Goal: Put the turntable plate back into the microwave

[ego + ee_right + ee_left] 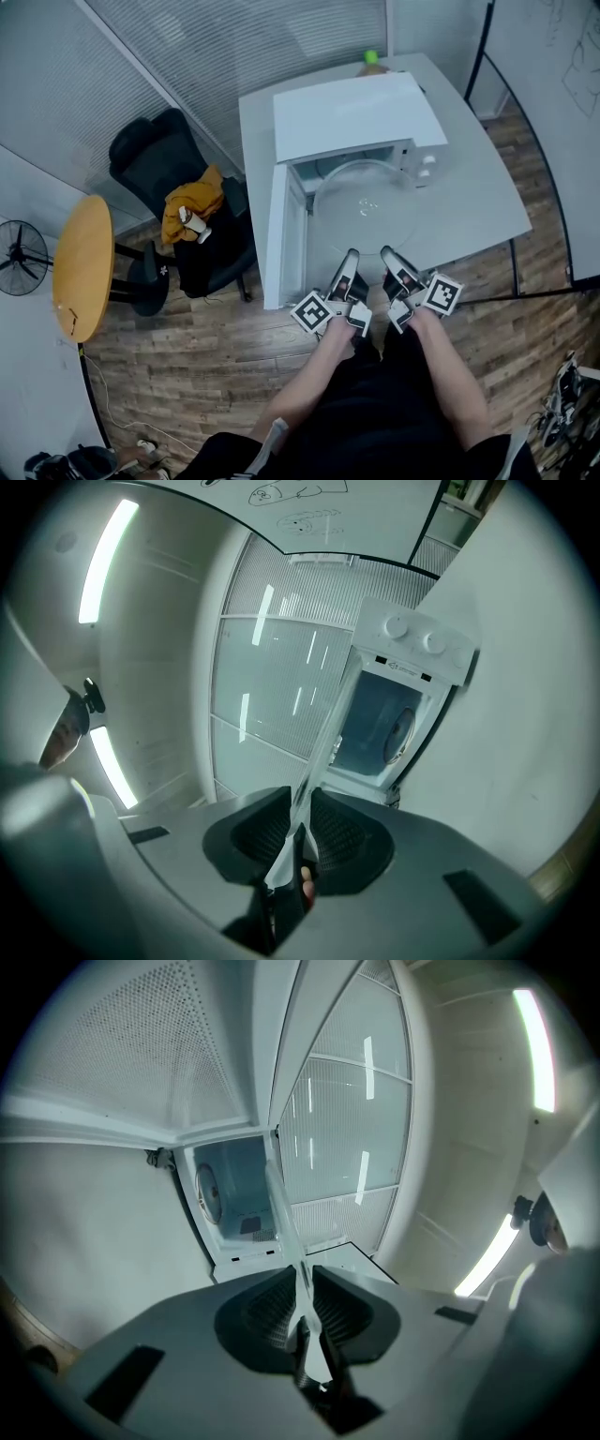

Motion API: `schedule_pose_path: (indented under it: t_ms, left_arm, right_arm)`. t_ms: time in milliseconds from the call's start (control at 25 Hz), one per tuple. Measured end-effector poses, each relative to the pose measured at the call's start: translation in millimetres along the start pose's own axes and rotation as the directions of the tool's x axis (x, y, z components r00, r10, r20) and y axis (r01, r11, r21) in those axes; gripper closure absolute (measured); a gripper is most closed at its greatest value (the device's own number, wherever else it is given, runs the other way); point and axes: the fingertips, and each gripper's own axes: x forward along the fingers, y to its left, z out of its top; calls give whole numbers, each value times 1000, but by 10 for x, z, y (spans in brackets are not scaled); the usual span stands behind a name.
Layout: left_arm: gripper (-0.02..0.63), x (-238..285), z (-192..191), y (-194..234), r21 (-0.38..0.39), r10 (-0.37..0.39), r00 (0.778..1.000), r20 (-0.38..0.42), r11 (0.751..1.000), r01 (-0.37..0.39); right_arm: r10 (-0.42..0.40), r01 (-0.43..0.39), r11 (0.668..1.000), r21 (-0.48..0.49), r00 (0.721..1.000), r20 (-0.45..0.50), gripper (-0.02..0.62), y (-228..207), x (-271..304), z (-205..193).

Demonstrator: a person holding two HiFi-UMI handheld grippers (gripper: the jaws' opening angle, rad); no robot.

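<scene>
I hold the plate (pixel 364 208) roughly level in front of the open microwave (pixel 356 114), with its far edge at the mouth. The left gripper (pixel 351 261) and right gripper (pixel 391 258) each have their jaws pinched on the near rim. It's glass (stiff, heavy, slick, breakable). With both grips on one edge I judge it front-heavy, so it needs firm pressure.

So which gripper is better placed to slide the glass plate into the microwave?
Right, marginally. Both the left gripper and right gripper are shut on the near rim of the plate, but the open door stands close beside the left one.
</scene>
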Motion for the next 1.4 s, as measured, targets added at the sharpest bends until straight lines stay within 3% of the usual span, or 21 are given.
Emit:
schedule_pose_path:
  t_ms: [560, 1400]
  left_arm:
    - [557, 193, 152, 249, 0, 38, 999, 35, 999, -38]
    - [555, 750, 415, 722, 33, 122, 983, 139, 991, -127]
  right_arm:
    - [7, -4, 998, 65, 999, -48, 520, -300, 232, 101]
    - [47, -14, 985, 170, 980, -195, 518, -939, 731, 473]
